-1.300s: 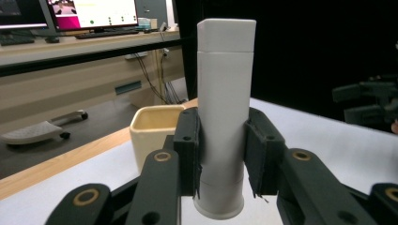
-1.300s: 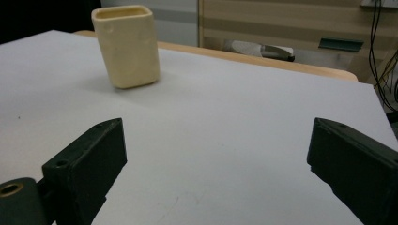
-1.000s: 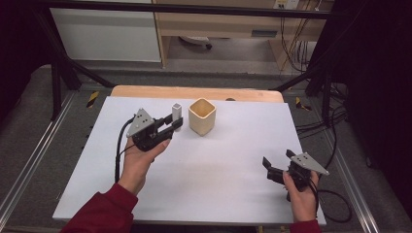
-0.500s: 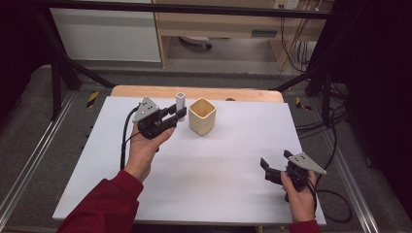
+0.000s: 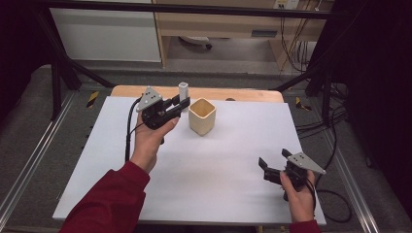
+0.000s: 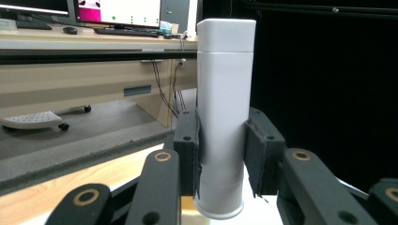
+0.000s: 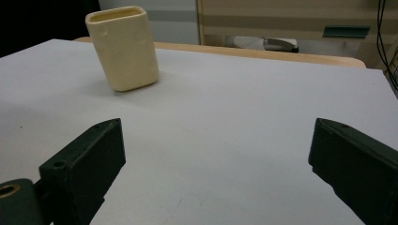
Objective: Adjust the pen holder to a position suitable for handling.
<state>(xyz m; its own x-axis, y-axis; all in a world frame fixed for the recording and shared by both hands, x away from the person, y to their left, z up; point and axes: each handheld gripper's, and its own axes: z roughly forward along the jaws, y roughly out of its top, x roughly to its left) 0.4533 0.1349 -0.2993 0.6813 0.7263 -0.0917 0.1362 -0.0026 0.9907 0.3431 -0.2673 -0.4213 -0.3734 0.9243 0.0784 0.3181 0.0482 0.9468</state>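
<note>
our left gripper (image 5: 177,108) clenches the white tube (image 6: 224,117) upright near the bench's (image 5: 121,160) far edge, base cut off; right gripper (image 5: 272,167) released.

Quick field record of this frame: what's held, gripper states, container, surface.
held: white tube, upright, between left gripper fingers
tube position: left of cream cup, lifted off the table
right gripper: open, holds nothing, near the table's right front
cup: upright, open top
surface: white table
</note>
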